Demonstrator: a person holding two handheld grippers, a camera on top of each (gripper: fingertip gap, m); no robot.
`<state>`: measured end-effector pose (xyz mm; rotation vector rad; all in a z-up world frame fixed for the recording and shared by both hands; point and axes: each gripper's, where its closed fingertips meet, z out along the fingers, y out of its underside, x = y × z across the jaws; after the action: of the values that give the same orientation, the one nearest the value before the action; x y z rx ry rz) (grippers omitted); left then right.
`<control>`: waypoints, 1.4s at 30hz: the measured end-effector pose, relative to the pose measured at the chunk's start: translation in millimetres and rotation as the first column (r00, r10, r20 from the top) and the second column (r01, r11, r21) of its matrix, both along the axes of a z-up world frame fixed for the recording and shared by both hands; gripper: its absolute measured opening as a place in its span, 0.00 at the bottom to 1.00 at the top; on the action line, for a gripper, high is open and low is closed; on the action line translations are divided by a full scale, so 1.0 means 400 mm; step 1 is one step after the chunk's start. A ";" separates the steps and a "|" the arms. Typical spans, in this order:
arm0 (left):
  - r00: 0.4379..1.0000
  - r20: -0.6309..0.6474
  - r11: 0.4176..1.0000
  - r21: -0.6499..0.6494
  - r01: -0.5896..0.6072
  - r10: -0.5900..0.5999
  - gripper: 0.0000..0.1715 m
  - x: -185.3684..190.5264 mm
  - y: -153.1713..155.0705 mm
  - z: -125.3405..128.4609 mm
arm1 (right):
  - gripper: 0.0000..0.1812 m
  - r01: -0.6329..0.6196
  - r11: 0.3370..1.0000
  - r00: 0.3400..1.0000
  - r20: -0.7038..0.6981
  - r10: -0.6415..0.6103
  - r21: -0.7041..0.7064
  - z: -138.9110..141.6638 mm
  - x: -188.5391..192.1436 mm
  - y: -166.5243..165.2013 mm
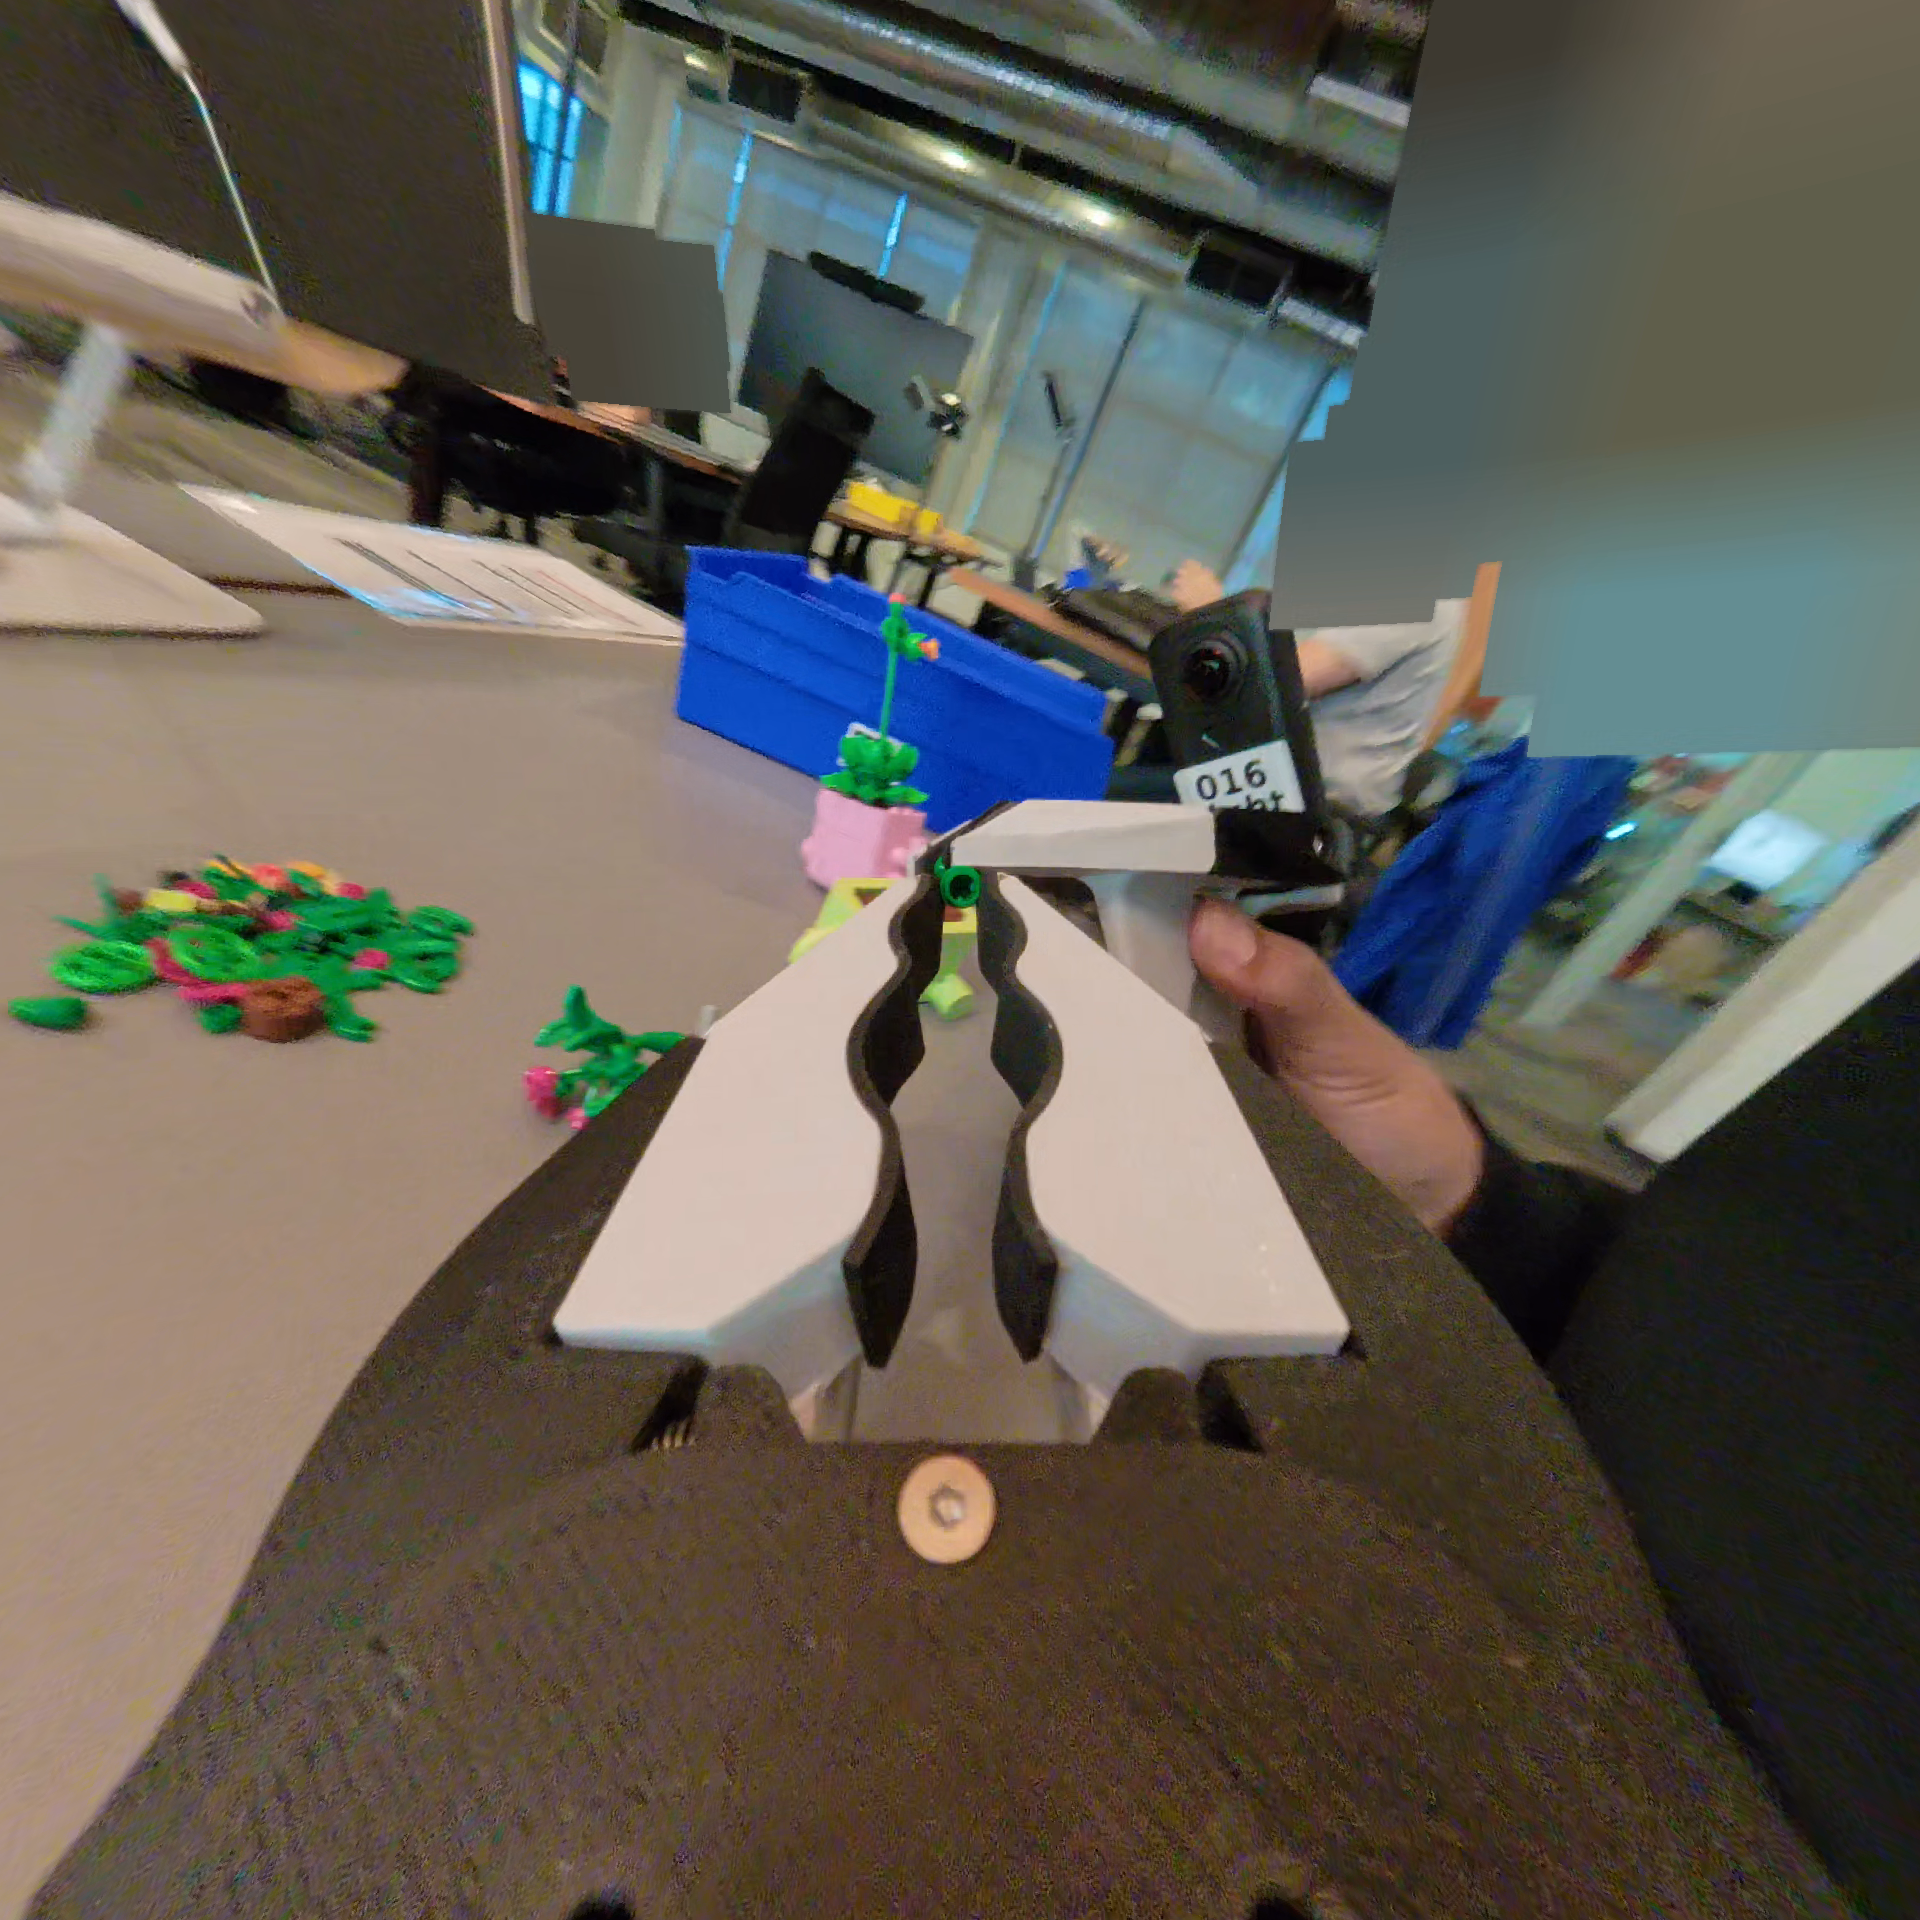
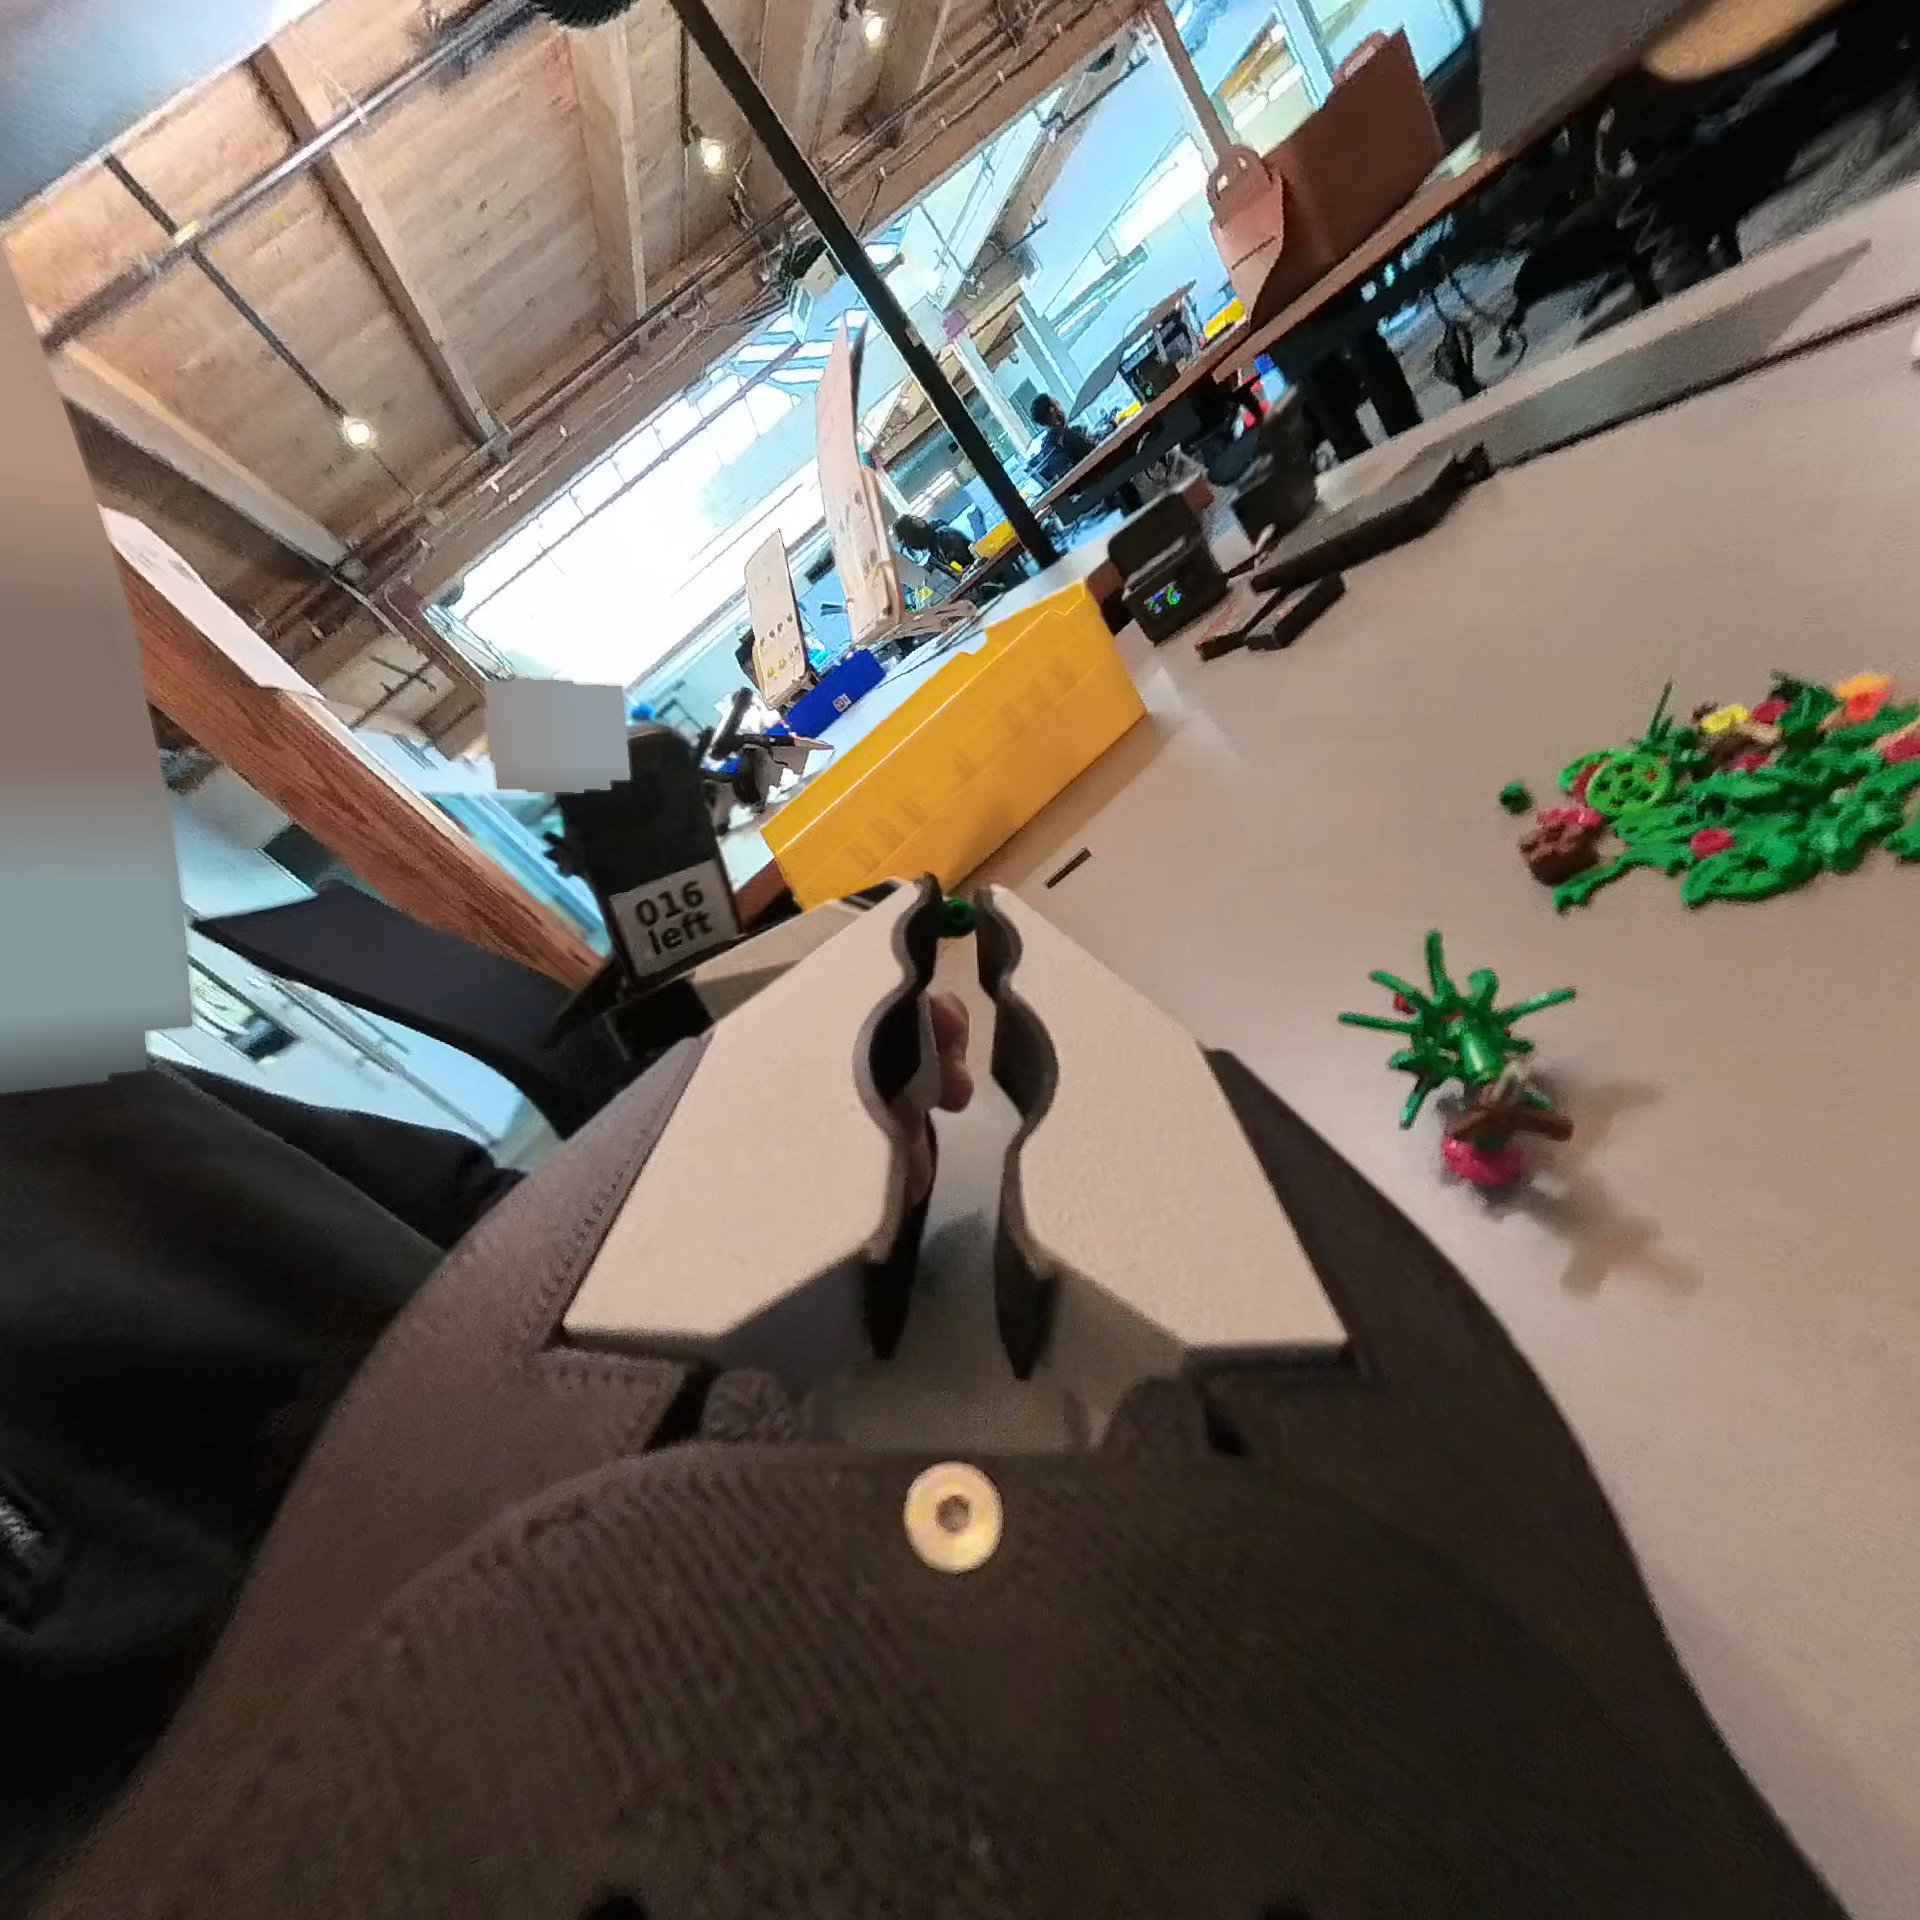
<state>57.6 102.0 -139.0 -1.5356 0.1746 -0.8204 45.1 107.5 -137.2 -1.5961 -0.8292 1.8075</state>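
- Left wrist view: left tongs [image 1: 958, 885] pinch a small green brick stud [image 1: 959, 886] at their tips; right tongs [image 1: 961, 847] meet it. Pink potted brick plant [image 1: 864, 821] stands behind, loose pieces [image 1: 249, 951] piled on the bench [image 1: 416, 790].
- Right wrist view: right tongs [image 2: 957, 914] sit narrowly parted around that stud [image 2: 957, 915]; grip uncertain.

White label [image 1: 1236, 781] on a black camera [image 1: 1210, 665], at two o'clock from the near fingertips: bears printed characters. Matching white label [image 2: 673, 918] on a black camera mount [image 2: 639, 821], at nine o'clock. Printed sheet [image 1: 457, 582] on the table: illegible.
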 end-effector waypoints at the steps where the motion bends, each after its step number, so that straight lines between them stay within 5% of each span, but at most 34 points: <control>1: 0.999 0.040 1.000 -0.015 0.021 -0.020 0.02 0.000 0.000 0.001 | 0.03 0.012 0.999 1.000 -0.005 -0.012 0.040 0.006 0.000 0.000; 7: 0.934 0.326 0.971 -0.132 0.201 -0.149 0.02 -0.039 0.008 -0.008 | 0.26 0.133 0.925 0.990 -0.095 -0.105 0.356 0.032 0.029 0.006; 11: 0.682 0.669 0.856 -0.133 0.500 -0.295 0.02 -0.053 -0.009 -0.005 | 0.31 0.157 0.728 0.980 -0.017 -0.196 0.668 -0.017 0.010 -0.008; 13: 0.614 0.725 0.810 -0.134 0.570 -0.313 0.02 -0.048 -0.014 -0.015 | 0.28 0.153 0.666 0.983 -0.044 -0.177 0.730 -0.022 0.007 -0.036; 19: 0.626 0.686 0.746 -0.181 0.641 -0.372 0.02 0.003 -0.033 -0.038 | 0.08 0.132 0.657 0.991 -0.109 -0.075 0.742 -0.005 0.028 -0.077; 42: 0.521 0.694 0.636 -0.117 0.763 -0.497 0.01 0.030 -0.084 -0.020 | 0.03 0.071 0.660 0.995 -0.095 0.000 0.748 -0.009 0.035 -0.100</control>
<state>69.7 68.4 -147.0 -1.4950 0.0963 -2.0607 59.2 67.5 -140.9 -0.9551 -1.2794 1.2109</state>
